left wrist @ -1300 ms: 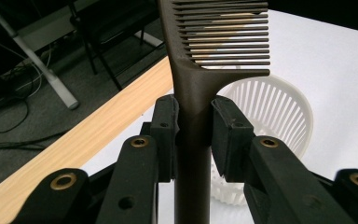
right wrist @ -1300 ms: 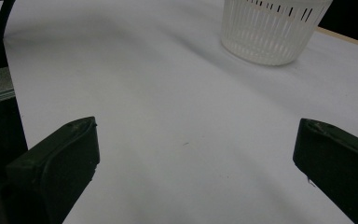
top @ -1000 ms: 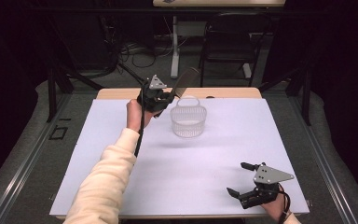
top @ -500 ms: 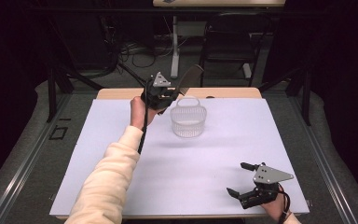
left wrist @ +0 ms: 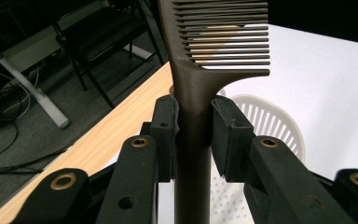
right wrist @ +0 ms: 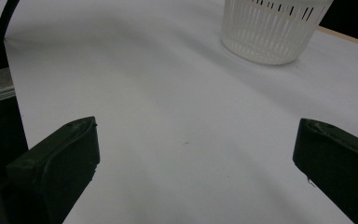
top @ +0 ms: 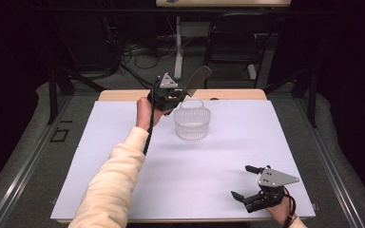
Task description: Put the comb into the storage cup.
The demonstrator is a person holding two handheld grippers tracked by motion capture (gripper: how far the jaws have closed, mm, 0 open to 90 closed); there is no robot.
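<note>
A dark brown comb (top: 197, 77) points up and to the right, above the far rim of a white slotted basket (top: 192, 122). My left gripper (top: 171, 97) is shut on its handle, just left of the basket. In the left gripper view the comb's handle (left wrist: 193, 116) is pinched between both pads of my left gripper (left wrist: 193, 128), teeth toward the right, with the basket (left wrist: 272, 123) below and behind. My right gripper (top: 240, 181) rests near the table's front right corner, jaws open and nothing between them. In the right gripper view my right gripper (right wrist: 196, 149) faces the basket (right wrist: 272, 28) across bare white sheet.
A white sheet (top: 123, 156) covers most of the table, with a strip of wooden tabletop (top: 123, 95) along the far edge. A chair (top: 235, 42) and cables stand on the floor beyond. The left gripper's black cable (top: 147, 137) hangs along the sleeve.
My left gripper has drifted a little to the right with the comb, closer to the basket. The right gripper has stayed where it was.
</note>
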